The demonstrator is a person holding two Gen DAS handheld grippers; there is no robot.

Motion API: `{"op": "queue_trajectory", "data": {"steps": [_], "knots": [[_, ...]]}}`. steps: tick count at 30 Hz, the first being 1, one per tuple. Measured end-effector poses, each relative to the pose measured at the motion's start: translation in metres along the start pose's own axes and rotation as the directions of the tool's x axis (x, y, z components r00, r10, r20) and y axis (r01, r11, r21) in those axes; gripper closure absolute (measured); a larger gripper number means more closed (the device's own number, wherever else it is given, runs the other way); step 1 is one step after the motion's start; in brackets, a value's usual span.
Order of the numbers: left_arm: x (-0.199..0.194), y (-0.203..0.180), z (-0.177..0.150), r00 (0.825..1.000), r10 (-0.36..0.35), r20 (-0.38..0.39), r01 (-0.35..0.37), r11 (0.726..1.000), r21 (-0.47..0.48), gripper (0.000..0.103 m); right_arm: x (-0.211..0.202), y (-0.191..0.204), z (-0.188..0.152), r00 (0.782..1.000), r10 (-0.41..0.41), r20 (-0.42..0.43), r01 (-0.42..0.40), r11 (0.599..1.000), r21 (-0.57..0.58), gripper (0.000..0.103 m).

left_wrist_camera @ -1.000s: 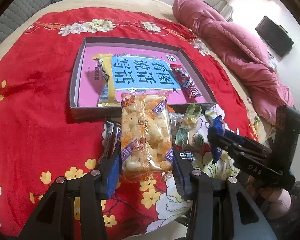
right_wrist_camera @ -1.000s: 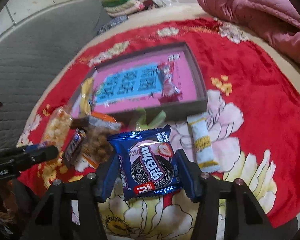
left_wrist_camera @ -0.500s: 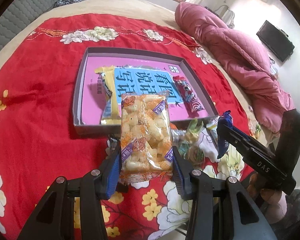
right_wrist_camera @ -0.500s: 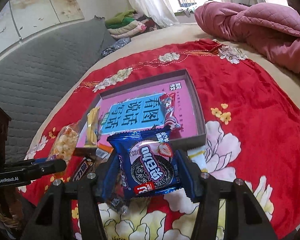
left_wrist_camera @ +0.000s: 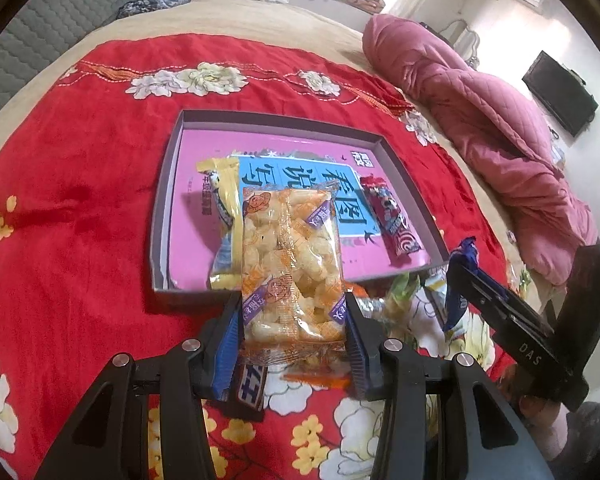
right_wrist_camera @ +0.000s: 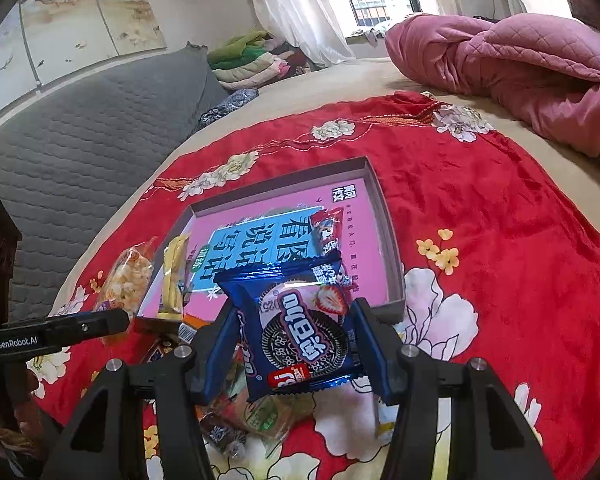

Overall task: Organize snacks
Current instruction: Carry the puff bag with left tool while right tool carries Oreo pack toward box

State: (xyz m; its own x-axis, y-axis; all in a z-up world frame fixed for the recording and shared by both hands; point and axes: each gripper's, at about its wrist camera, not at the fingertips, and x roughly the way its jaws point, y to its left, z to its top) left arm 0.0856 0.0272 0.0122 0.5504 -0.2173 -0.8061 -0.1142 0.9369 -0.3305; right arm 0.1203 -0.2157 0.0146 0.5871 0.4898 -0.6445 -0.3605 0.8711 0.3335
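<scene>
Puffed-snack pack (left_wrist_camera: 290,276) clamped between the left gripper (left_wrist_camera: 292,332) pads, lifted off the red blanket (left_wrist_camera: 80,200), now hanging over the near wall of the shallow box (left_wrist_camera: 162,216); a second ago it sat lower, above the loose pile. Blue cookie pack (right_wrist_camera: 300,324) pinched in the right gripper (right_wrist_camera: 296,344), likewise raised and carried toward the box. Yellow bar (left_wrist_camera: 224,220) and red bar (left_wrist_camera: 388,216) already lie inside. Judged: both packs mid-transfer, drop into box next; loose snacks (right_wrist_camera: 252,420) remain outside.

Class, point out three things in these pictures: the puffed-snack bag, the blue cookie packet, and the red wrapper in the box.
puffed-snack bag (left_wrist_camera: 290,276), left wrist view, middle of bag.
blue cookie packet (right_wrist_camera: 300,328), right wrist view, printed cookie.
red wrapper (left_wrist_camera: 390,216), left wrist view, its middle.
</scene>
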Motion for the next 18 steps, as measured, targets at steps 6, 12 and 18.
{"op": "queue_trajectory", "data": {"steps": [6,12,18], "knots": [[0.006,-0.001,0.007,1.000,0.008,0.003,-0.008,1.000,-0.004,0.055,0.003,-0.006,0.003,1.000,-0.005,0.017,0.005,1.000,0.014,0.047],[0.012,-0.005,0.014,1.000,0.014,0.008,-0.014,1.000,-0.005,0.055,0.008,-0.010,0.008,0.999,-0.008,0.037,0.007,1.000,0.021,0.047],[0.021,-0.009,0.020,1.000,0.022,0.001,-0.022,1.000,-0.003,0.055,0.014,-0.010,0.014,0.998,-0.012,0.058,0.011,1.000,0.007,0.047]]}}
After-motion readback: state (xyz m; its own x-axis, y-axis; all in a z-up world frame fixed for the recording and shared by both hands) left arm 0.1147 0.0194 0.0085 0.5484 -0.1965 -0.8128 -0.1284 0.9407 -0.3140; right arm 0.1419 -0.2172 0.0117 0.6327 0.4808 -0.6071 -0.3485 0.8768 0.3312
